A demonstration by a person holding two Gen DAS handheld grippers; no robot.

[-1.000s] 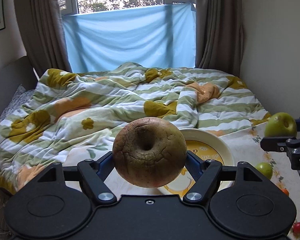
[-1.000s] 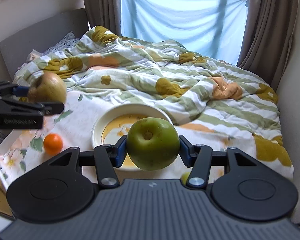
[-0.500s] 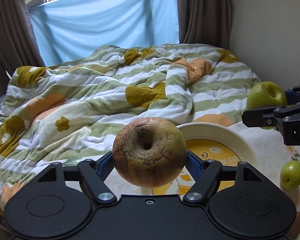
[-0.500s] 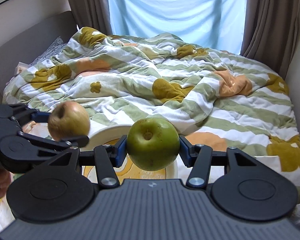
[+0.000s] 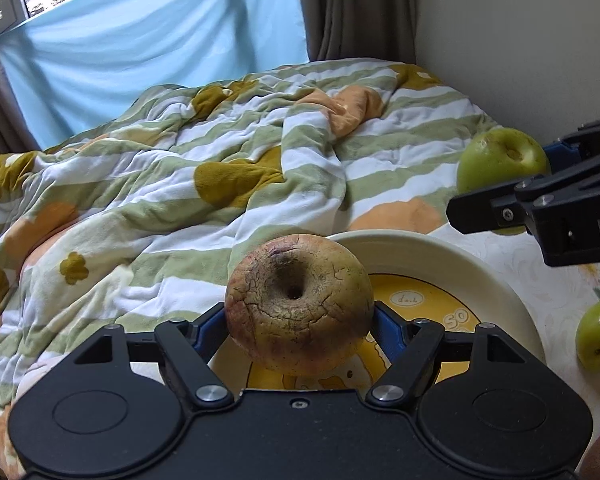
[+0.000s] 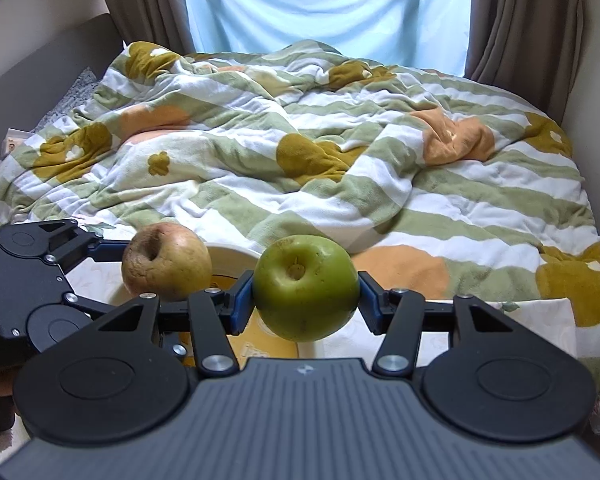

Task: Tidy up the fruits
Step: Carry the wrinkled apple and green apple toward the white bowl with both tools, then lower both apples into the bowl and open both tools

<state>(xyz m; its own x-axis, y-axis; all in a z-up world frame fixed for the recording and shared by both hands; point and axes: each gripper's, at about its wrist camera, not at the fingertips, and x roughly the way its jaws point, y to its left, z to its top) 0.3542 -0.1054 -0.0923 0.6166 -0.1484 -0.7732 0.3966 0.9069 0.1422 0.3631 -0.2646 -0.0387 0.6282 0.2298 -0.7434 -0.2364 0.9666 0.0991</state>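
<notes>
Left gripper (image 5: 299, 326): you held it closed on a brown, cracked apple (image 5: 299, 304), with a blue pad pressed on each side.
Right gripper (image 6: 305, 303): you held it closed on a green apple (image 6: 306, 287), squeezed the same way between its blue pads.
Brown apple: it hung in the air over the near edge of the cream plate (image 5: 496, 280), its dimple facing the camera.
Green apple: it hung just beside the brown one, on its right, over the far edge of the plate.
Plate: it sat on a flowery cloth (image 5: 556, 292) and had a yellow picture in the middle.
Other fruit: a small green fruit (image 5: 598, 336) lay on the cloth, near the plate on its right side.
Behind: a striped quilt (image 6: 340, 168) with flowers covered the bed, and a blue sheet (image 6: 324, 8) hung over the window.
</notes>
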